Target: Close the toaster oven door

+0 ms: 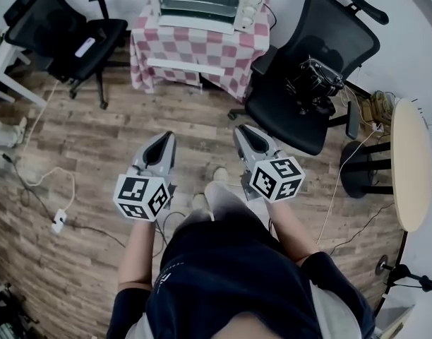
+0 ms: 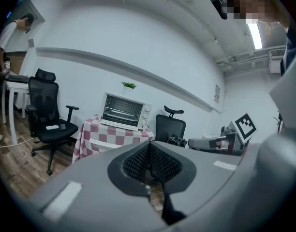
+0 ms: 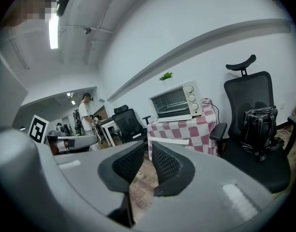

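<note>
A white toaster oven (image 1: 202, 2) stands on a table under a red-and-white checked cloth (image 1: 195, 48), far ahead of me across the wood floor. Its racks show plainly, and a white bar (image 1: 185, 66) lies out in front over the cloth; this looks like the handle of the let-down door. The oven (image 2: 125, 111) (image 3: 177, 102) also shows in both gripper views. My left gripper (image 1: 165, 137) (image 2: 149, 146) is shut and empty, held in the air. My right gripper (image 1: 243, 128) (image 3: 149, 146) is beside it, slightly open, with nothing between its pads.
A black office chair (image 1: 311, 119) with a dark bag (image 1: 315, 83) on its seat stands right of the table. Another black chair (image 1: 61, 30) stands to the left. A round table (image 1: 411, 164) is at the far right. Cables and a power strip (image 1: 58, 219) lie on the floor. A person (image 3: 86, 112) stands in the background.
</note>
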`<action>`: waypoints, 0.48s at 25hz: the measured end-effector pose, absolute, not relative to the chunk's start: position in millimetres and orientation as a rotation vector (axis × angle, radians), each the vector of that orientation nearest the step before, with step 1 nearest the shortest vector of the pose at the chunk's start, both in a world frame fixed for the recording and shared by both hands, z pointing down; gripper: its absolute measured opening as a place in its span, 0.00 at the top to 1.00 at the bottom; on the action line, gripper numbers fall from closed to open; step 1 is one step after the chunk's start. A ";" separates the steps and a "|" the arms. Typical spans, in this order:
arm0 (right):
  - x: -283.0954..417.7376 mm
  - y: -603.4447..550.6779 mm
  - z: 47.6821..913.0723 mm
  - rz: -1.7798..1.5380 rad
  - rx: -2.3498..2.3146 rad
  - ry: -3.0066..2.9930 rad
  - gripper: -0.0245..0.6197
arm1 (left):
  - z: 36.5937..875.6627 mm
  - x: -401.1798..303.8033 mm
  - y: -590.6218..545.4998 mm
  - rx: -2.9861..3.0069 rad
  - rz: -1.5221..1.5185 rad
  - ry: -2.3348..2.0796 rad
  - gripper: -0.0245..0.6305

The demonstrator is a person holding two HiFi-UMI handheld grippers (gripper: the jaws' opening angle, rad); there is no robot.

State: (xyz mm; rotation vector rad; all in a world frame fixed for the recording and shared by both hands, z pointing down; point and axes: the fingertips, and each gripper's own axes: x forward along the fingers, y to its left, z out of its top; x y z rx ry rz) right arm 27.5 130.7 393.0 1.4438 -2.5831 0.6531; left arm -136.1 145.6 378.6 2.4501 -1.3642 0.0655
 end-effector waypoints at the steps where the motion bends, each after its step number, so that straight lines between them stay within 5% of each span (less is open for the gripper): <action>1: 27.4 124.3 394.5 0.652 1.437 -2.590 0.86 | 379.7 -135.2 140.6 2.450 0.067 -1.368 0.94; 12: 28.7 33.3 412.6 0.633 1.283 -2.647 0.75 | 392.7 -124.6 63.4 2.415 0.073 -1.416 0.94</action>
